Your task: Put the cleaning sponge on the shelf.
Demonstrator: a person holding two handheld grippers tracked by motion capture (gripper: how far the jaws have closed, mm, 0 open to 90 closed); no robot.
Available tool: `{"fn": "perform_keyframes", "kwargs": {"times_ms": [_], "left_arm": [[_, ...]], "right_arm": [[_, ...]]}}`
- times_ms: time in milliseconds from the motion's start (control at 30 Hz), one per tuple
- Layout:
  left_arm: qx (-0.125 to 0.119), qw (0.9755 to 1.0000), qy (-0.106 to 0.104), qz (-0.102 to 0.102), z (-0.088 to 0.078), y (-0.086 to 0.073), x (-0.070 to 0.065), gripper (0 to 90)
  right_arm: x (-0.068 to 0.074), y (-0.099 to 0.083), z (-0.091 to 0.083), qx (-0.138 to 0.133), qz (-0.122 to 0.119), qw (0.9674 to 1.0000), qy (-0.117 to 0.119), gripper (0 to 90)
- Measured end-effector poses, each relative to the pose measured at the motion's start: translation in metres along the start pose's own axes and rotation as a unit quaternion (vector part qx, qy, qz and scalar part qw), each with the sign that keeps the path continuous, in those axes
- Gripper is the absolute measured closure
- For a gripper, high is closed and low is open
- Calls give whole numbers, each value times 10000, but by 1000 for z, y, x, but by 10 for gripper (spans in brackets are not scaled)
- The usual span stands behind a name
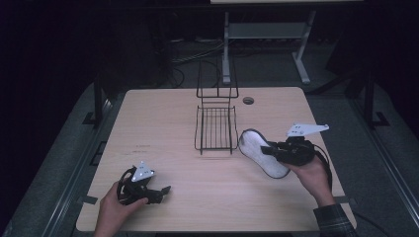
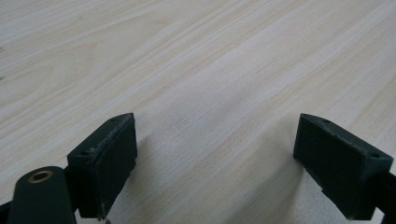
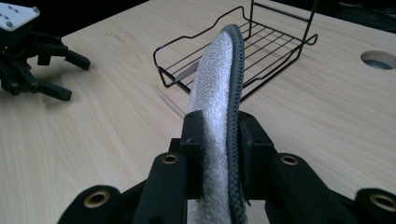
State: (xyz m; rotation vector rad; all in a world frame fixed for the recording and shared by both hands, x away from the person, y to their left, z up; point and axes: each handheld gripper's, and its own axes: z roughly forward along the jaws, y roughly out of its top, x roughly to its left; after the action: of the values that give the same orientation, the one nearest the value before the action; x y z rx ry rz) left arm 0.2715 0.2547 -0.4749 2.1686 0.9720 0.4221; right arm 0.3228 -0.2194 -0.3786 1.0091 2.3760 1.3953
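The right tongs point(image 1: 271, 151) are clamped on the edge of an insole point(image 1: 262, 153), fleecy white on one face with a dark rim, holding it on edge at about four o'clock of the wire rack point(image 1: 215, 129); from above I cannot tell whether its lower end touches the surface point(image 1: 163, 113). In the right gripper view the insole point(image 3: 219, 93) runs straight out from the pads toward the rack point(image 3: 275, 44). To land it well, I reckon the hand should lift until the toe clears the rack's near rail, swing toward ten o'clock, then lay it flat along the wires before letting go. The left tongs point(image 1: 160, 192) rest at seven o'clock, spread wide with nothing between them, well apart from the rack.
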Motion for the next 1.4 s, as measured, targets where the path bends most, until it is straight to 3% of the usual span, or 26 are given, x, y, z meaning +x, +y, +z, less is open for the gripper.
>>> {"fn": "perform_keyframes", "kwargs": {"times_ms": [367,1000,1400], "left_arm": [[-6,10000,3,-5,0,0,0,126],[5,10000,2,7,0,0,0,126],[5,10000,-3,-3,0,0,0,125]], "right_arm": [[-2,16,12,-88,-38,10000,14,746],[-4,51,49,-115,-180,9997,117,746],[-10,69,74,-102,-83,9996,235,746]]}}
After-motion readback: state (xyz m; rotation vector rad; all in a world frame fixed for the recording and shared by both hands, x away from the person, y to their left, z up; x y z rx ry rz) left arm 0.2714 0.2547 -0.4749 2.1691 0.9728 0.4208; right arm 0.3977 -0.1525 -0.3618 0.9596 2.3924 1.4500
